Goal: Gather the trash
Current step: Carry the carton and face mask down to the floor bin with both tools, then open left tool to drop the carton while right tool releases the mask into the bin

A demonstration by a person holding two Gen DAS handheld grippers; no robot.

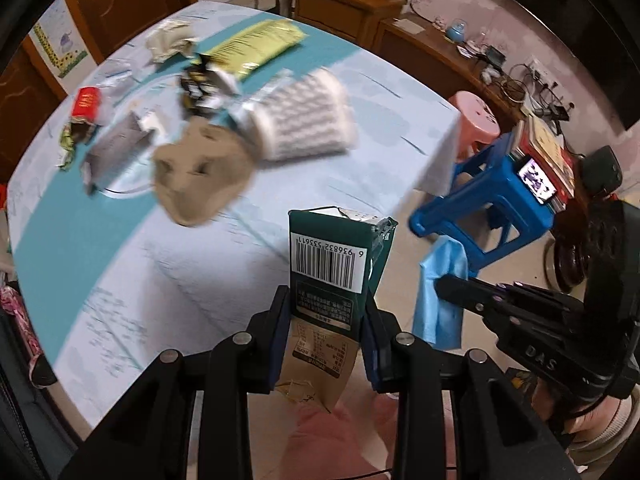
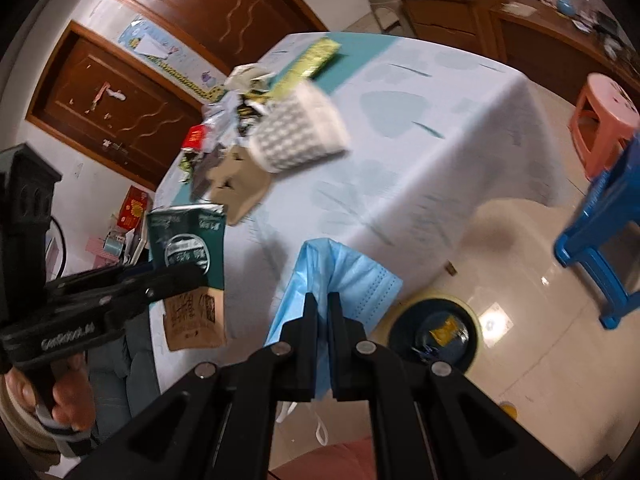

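My left gripper (image 1: 326,300) is shut on a green and brown paper pouch with a barcode (image 1: 336,256), held upright past the table's near edge; the pouch also shows in the right wrist view (image 2: 188,248). My right gripper (image 2: 323,304) is shut on a blue face mask (image 2: 352,276), which hangs beside the table over the floor and shows in the left wrist view (image 1: 440,292). A round bin with a dark liner (image 2: 434,330) stands on the floor below the mask, with some trash inside. More trash lies on the table (image 1: 360,160): a brown paper bag (image 1: 200,172), a white patterned pack (image 1: 304,120), a yellow-green packet (image 1: 260,46), a red can (image 1: 86,104).
A blue plastic stool (image 1: 492,200) and a pink stool (image 1: 476,120) stand on the tiled floor right of the table. Wooden cabinets (image 1: 348,4) line the far wall. A phone (image 1: 538,184) rests on the blue stool.
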